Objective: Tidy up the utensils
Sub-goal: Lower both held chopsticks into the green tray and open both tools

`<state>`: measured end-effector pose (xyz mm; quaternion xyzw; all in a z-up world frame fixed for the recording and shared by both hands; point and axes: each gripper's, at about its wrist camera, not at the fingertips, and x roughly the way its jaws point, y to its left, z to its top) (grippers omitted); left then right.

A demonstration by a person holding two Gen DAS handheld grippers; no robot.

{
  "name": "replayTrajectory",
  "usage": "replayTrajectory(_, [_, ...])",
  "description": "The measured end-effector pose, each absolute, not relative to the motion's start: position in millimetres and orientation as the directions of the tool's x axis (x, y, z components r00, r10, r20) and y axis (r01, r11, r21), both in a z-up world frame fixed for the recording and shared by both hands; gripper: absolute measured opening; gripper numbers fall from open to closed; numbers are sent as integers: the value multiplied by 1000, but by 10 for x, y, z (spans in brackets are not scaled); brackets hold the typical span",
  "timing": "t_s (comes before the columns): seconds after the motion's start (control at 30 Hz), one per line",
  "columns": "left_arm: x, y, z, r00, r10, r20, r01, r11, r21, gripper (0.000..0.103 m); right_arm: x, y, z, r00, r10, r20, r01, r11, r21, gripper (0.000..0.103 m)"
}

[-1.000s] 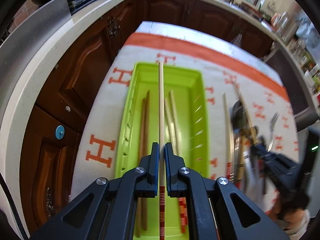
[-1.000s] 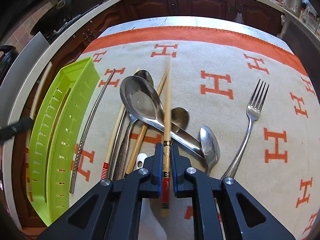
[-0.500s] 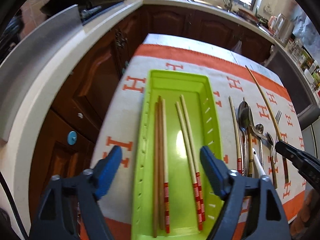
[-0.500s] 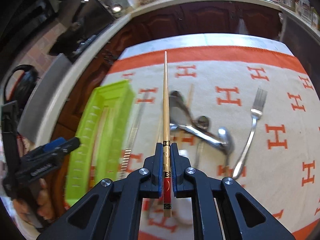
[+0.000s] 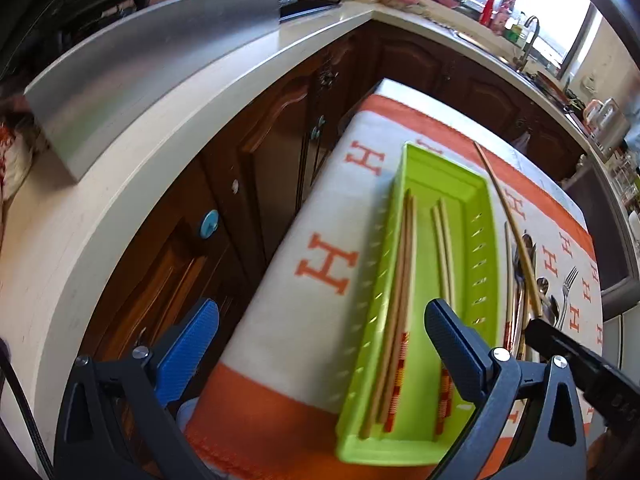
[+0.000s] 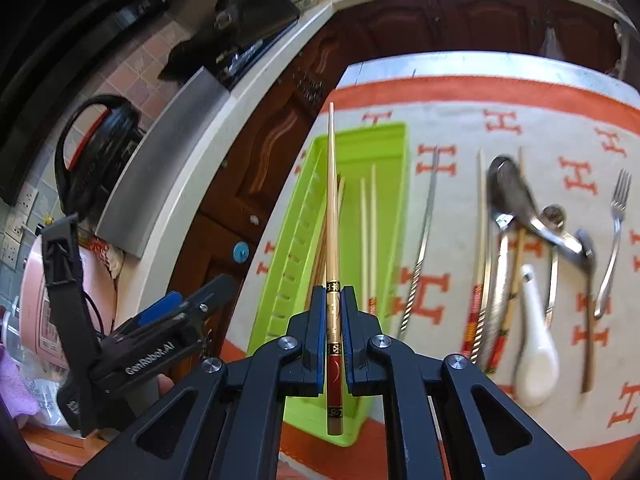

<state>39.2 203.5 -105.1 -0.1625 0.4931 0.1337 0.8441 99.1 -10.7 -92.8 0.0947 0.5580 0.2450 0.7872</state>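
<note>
My right tongs (image 6: 333, 312) pinch a chopstick (image 6: 332, 208) tight, held over the green tray (image 6: 394, 168) so it can drop beside the others; my left tongs (image 5: 320, 334) are wide open, holding nothing

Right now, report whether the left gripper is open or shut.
Open. The left gripper has its blue-padded fingers spread wide with nothing between them, beside the green tray.
</note>
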Motion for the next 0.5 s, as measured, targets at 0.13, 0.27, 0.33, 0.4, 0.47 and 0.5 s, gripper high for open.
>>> replayTrajectory(0.13, [309,2091,-1137,467,49,-883,-359,923,-138,102,937,11,-1064,244,469,-849,-252,876,411,7])
replayTrajectory(0.27, [245,2035,-1173,461,94,-883,-330,941,-73,102,920,111,-1163,212,465,-860,-239,878,415,7])
replayTrajectory(0.33, [220,2008,-1176,464,122,-877,-333,942,-45,102,955,128,-1224,202,462,-863,-229,880,417,8])
replayTrajectory(0.4, [211,1993,-1181,459,116,-881,-330,943,-48,102,946,154,-1260,192,461,-867,-222,880,419,13])
replayTrajectory(0.47, [210,1971,-1207,442,102,-891,-321,946,-51,102,940,152,-1265,198,460,-865,-223,881,418,21])
replayTrajectory(0.5, [205,1959,-1210,440,102,-892,-320,946,-50,102,930,145,-1255,207,456,-866,-226,883,411,22])
